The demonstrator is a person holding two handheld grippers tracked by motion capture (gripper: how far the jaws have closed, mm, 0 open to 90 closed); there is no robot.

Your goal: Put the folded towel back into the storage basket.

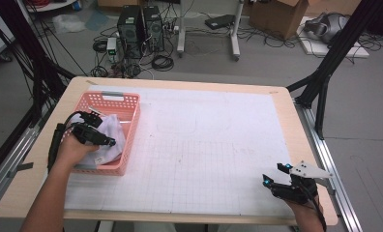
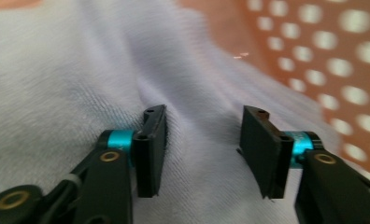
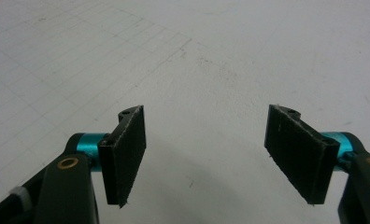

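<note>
A pink plastic basket [image 1: 131, 104] stands on the left of the table with a crumpled white cloth [image 1: 113, 128] inside it. My left gripper [image 1: 111, 141] reaches down into the basket onto the cloth. In the left gripper view the cloth [image 2: 71, 70] lies under and between the jaws, which stand apart on either side of a raised fold, and the basket's perforated wall [image 2: 342, 60] shows behind; the left gripper [image 2: 204, 149] is open. My right gripper [image 1: 273, 172] rests near the table's front right, open, with nothing between its fingers [image 3: 206, 154].
A white gridded mat [image 1: 204, 145] covers most of the wooden table top [image 1: 30, 183]. Beyond the far edge the floor holds computer towers [image 1: 141, 26], cables and a cardboard box [image 1: 281, 17]. Black frame legs [image 1: 325, 72] stand at the right.
</note>
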